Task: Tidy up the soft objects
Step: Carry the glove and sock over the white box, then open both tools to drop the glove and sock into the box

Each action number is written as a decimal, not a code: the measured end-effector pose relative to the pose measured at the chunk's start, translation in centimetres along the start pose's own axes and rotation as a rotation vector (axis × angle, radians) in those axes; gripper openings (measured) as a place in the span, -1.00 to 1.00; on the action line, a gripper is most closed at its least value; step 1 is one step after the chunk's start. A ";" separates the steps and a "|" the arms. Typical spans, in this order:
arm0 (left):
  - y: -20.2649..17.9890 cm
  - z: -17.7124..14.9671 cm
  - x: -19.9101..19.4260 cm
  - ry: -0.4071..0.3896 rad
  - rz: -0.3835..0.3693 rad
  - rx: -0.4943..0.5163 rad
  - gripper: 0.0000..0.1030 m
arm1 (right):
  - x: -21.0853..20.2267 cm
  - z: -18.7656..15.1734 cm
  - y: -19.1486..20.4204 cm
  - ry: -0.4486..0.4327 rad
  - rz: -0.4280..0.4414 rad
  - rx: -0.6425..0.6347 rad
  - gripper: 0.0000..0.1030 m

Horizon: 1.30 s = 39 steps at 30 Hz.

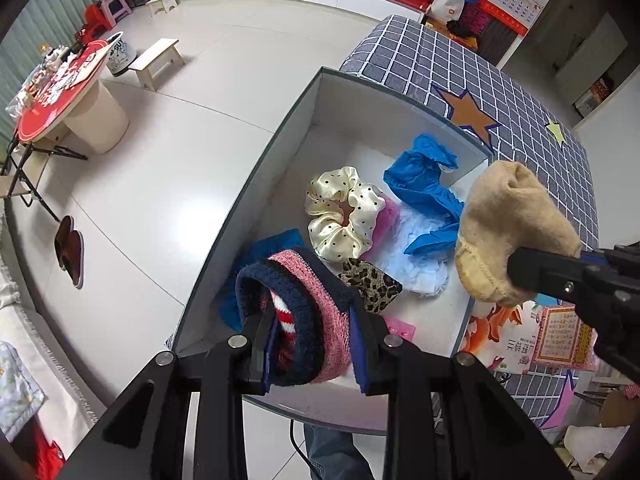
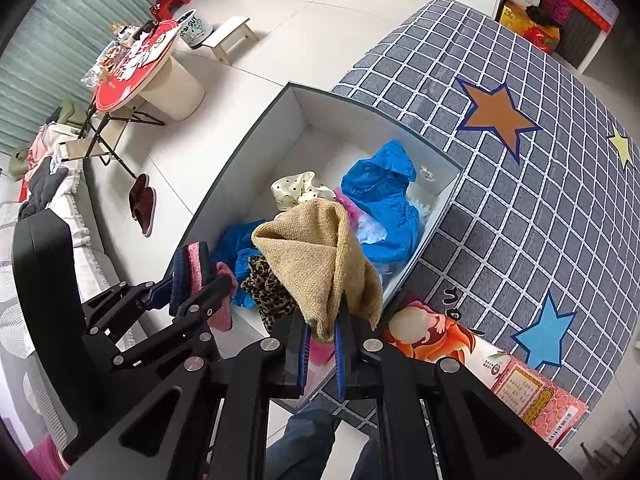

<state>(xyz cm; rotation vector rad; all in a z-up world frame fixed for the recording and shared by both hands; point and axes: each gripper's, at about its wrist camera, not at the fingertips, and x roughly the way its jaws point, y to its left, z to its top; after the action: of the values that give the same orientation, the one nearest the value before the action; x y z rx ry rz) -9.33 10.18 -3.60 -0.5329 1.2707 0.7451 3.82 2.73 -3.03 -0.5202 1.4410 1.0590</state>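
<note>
Showing a late stage of sorting: inside the white box (image 1: 276,168) a dotted scrunchie (image 1: 344,212), blue covers (image 1: 424,188) and a leopard piece (image 1: 370,282) are already laid. Above the box, a knitted headband (image 1: 296,312) is clamped by the left gripper (image 1: 312,344) and a tan sock (image 2: 316,264) by the right gripper (image 2: 320,356); both remain to be released.

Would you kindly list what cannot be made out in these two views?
- Left wrist view: the knit band's near end, hidden between the left claw's fingers.
- Right wrist view: the tan sock's gripped end; the sock hides the box floor behind it.
- Both views: the printed card's text, too small.
</note>
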 end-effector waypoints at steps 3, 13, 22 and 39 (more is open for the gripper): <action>-0.1 0.1 0.2 0.008 -0.002 0.000 -0.37 | 0.0 0.1 -0.1 0.001 0.000 0.004 -0.78; -0.4 0.2 0.5 0.021 -0.003 0.006 -0.37 | 0.4 0.4 -0.3 0.005 -0.003 0.000 -0.78; -0.5 0.1 0.4 0.012 0.007 0.017 -0.11 | 0.9 0.7 -0.2 0.011 -0.019 -0.013 -0.78; 1.5 -1.1 -2.7 -0.124 0.128 -0.016 0.67 | -1.6 -0.3 0.4 -0.050 -0.176 -0.072 0.97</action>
<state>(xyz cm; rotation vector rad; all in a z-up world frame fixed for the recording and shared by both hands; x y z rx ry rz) -11.49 9.84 -1.15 -0.4143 1.1926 0.8829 3.65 2.18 -1.43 -0.6558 1.2923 0.9792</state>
